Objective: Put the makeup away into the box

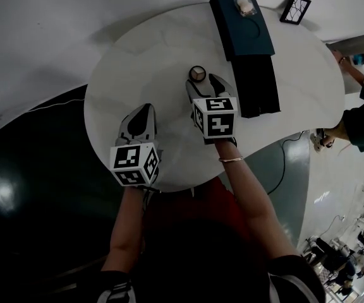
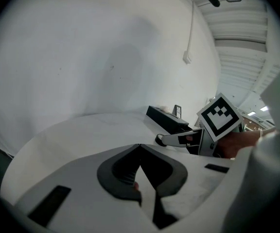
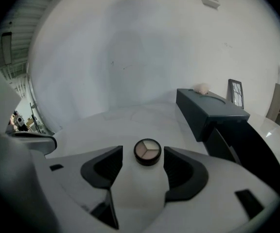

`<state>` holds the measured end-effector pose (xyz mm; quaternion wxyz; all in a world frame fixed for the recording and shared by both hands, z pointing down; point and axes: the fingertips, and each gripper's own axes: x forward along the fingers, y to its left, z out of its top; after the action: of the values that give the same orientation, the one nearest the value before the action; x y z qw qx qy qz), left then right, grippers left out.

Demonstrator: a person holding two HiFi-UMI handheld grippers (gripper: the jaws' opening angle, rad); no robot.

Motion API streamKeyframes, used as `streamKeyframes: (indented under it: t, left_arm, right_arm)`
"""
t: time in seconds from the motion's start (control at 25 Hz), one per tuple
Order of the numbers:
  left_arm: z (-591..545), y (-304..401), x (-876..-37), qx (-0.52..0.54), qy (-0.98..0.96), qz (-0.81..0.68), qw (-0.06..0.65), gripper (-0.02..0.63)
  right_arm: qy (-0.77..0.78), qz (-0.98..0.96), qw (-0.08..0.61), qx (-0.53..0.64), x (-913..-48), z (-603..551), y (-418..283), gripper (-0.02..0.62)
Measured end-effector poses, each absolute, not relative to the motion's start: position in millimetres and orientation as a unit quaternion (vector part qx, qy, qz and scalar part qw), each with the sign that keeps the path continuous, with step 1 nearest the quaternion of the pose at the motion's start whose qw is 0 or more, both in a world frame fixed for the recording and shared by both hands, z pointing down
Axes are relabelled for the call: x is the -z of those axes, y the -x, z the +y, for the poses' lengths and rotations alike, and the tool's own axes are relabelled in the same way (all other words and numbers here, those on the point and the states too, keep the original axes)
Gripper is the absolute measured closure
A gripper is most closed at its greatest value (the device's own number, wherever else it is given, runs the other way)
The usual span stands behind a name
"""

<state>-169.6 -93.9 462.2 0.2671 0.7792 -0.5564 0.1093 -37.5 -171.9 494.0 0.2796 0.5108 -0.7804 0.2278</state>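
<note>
With the task only beginning, the 1 compact (image 3: 147, 152) is lying on the table (image 1: 144, 62) beside the box (image 1: 245, 36), ungripped at the tips of the right gripper's (image 1: 207, 86) wide-open jaws, while the left gripper (image 2: 140, 147) is hovering closed and empty.

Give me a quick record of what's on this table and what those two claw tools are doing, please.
Surface: round white table
Makeup: round compact, three pale shades showing, lying on the table
Box: dark box at the far side, small white thing on top
Right gripper: jaws apart, compact just off their tips, untouched
Left gripper: jaws together, nothing seen between them
Other: small framed item beside the box
Task state: compact not yet in the box
</note>
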Motion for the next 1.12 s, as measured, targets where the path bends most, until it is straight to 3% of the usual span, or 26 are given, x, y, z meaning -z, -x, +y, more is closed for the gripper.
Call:
streamKeyframes:
  t: [0.8, 1.12]
  left_arm:
    - [-105.7, 163.7, -478.5, -0.107, -0.783, -0.542, 0.285, 0.584]
    - [-103.6, 167.5, -475.4, -0.105, -0.784, -0.544, 0.282, 0.584]
  right_arm:
    - [-0.517, -0.766, 0.29, -0.248, -514.3, -188.7, 38.1, 0.342]
    - [-0.514, -0.766, 0.289, -0.254, -513.4, -186.9, 38.3, 0.373]
